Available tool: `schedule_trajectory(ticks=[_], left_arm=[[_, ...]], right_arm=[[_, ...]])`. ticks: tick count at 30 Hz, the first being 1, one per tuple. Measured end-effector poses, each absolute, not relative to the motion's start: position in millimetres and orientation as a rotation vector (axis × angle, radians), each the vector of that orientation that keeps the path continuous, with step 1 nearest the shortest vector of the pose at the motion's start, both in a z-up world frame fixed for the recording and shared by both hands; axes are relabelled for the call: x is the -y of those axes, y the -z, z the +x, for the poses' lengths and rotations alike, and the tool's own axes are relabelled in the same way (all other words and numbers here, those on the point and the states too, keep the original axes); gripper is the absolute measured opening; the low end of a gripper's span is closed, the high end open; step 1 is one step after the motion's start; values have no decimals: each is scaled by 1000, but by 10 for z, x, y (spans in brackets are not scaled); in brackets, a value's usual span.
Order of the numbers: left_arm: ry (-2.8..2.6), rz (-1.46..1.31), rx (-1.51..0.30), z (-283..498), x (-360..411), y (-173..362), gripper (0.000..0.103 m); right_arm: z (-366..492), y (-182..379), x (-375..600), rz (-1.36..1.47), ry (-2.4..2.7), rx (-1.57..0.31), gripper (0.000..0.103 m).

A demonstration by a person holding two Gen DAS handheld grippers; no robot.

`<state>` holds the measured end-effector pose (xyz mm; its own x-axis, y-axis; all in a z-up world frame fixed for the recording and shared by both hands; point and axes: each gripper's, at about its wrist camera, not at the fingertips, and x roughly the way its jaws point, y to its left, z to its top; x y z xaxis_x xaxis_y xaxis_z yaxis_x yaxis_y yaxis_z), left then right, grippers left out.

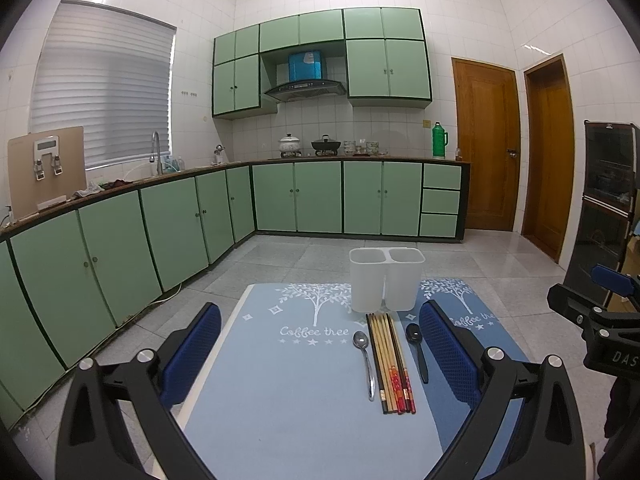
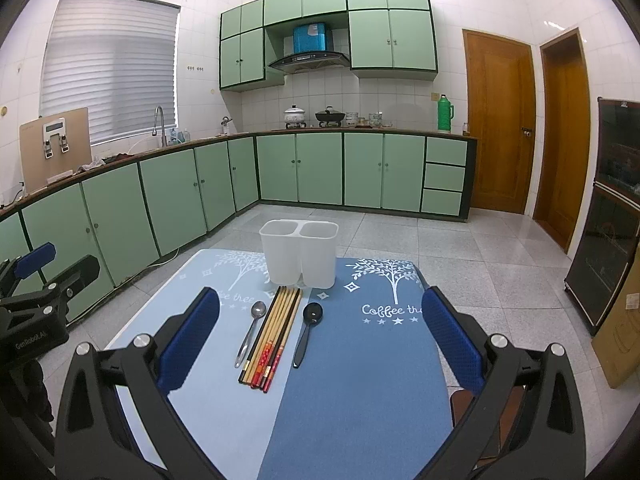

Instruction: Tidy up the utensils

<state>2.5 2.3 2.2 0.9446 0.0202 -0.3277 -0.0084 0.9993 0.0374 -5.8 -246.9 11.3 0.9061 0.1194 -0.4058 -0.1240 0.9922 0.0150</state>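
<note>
Both tongs spread wide, nothing held: left gripper (image 1: 320, 348), right gripper (image 2: 320, 336), w/ bare blue mat (image 2: 360, 400) between the fingers. White two-compartment plastic holder (image 2: 300, 254) at table's far edge, both bins empty. Chopstick bundle (image 2: 272, 336), metal spoon (image 2: 251, 330), black spoon (image 2: 306, 332) just before it.

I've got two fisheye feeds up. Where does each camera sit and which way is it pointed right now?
Left wrist: on the left gripper, open, low over the table's left side, facing the white two-compartment holder, chopsticks and kitchen cabinets; the right gripper shows at the right edge.
Right wrist: on the right gripper, open, over the table's right side, facing the same way; the left gripper shows at the left edge.
Shared: holder, chopsticks, metal spoon, black spoon.
</note>
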Motion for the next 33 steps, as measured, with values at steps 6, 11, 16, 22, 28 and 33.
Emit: schedule_trajectory(ticks=[6, 11, 16, 22, 28, 33], left_arm=[[-16, 36, -333, 27, -42, -17, 97], [-15, 36, -334, 27, -43, -19, 97], [-16, 37, -334, 26, -57, -20, 97], [-18, 39, -333, 27, -73, -14, 97], [-17, 42, -335, 28, -78, -15, 97], [-22, 42, -337, 29, -72, -21, 97]], right_arm=[[-58, -120, 2466, -10, -124, -418, 98], [-54, -125, 2462, -10, -124, -420, 98], [-55, -124, 2466, -8, -124, -419, 98], [-61, -129, 2448, -9, -122, -419, 98], [-59, -125, 2458, -7, -123, -421, 98], [-28, -84, 2470, -5, -123, -426, 98]])
